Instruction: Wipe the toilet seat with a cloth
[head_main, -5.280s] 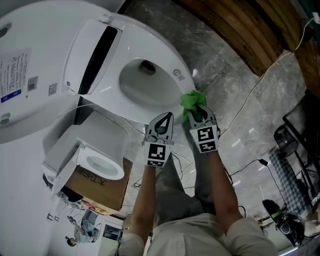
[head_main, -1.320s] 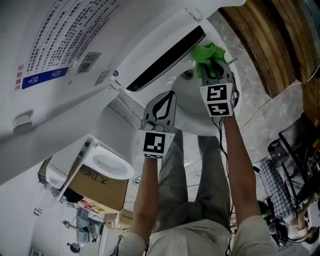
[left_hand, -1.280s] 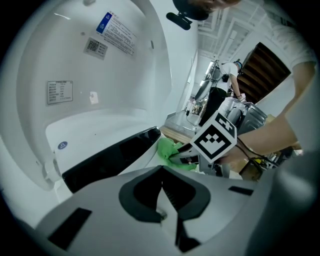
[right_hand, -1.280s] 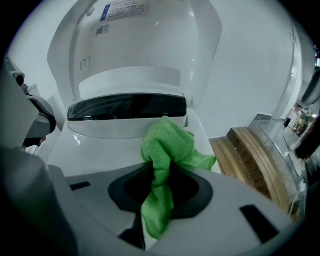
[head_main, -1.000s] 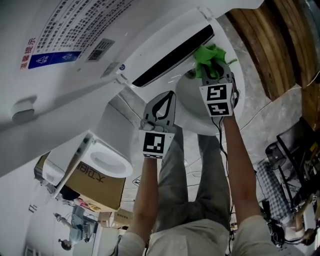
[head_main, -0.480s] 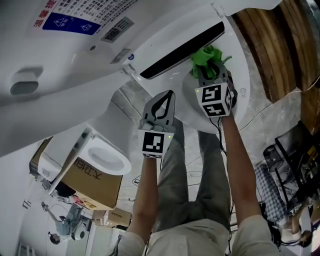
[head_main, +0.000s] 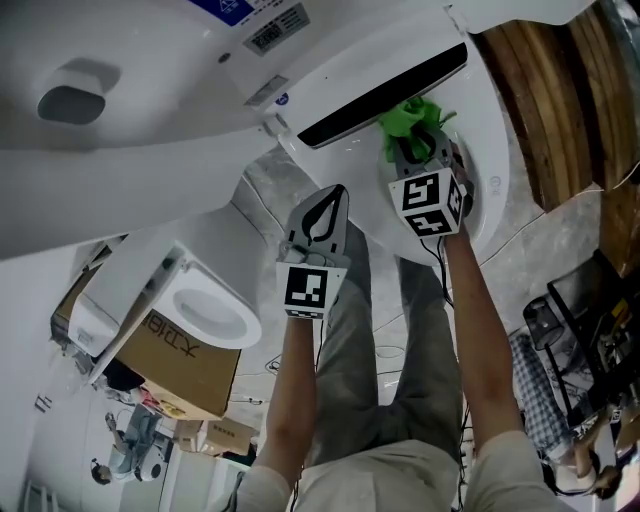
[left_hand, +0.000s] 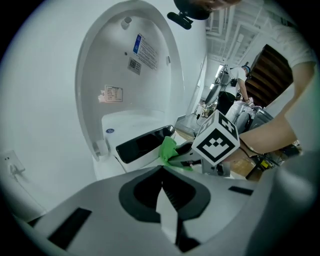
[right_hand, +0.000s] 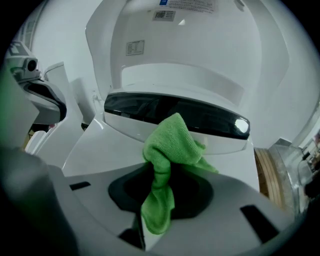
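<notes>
**Cloth now at the back of the seat, up against the hinge end**

Five seconds back, the right gripper (head_main: 413, 140) had the green cloth (head_main: 405, 114) on the front rim of the toilet seat (head_main: 487, 150); it has since travelled to the rear. The cloth now sits just beside the long dark strip (head_main: 385, 88) below the raised lid (head_main: 150, 60). Over the last half second it has barely shifted. The left gripper (head_main: 331, 200) has kept its place to the left of the right one and a little nearer the person, off the seat, touching nothing. Down to the left, a cardboard box (head_main: 185, 362) stands on the floor.

From the left gripper view, the jaws are pressed together with nothing between them. Beyond their tips the right gripper's marker cube (left_hand: 216, 142) shows. The cloth bunches ahead of it, close against the end of the dark strip, with the lid standing upright behind.

From the right gripper view, the jaws are clamped on the cloth. One tail of it hangs down through the gap between them, and the rest puffs out past the tips in a rounded wad. That wad lies in front of the middle of the dark strip, over the white rear part of the seat. Whether it presses on the seat there or only hovers just above it, I cannot tell.
</notes>
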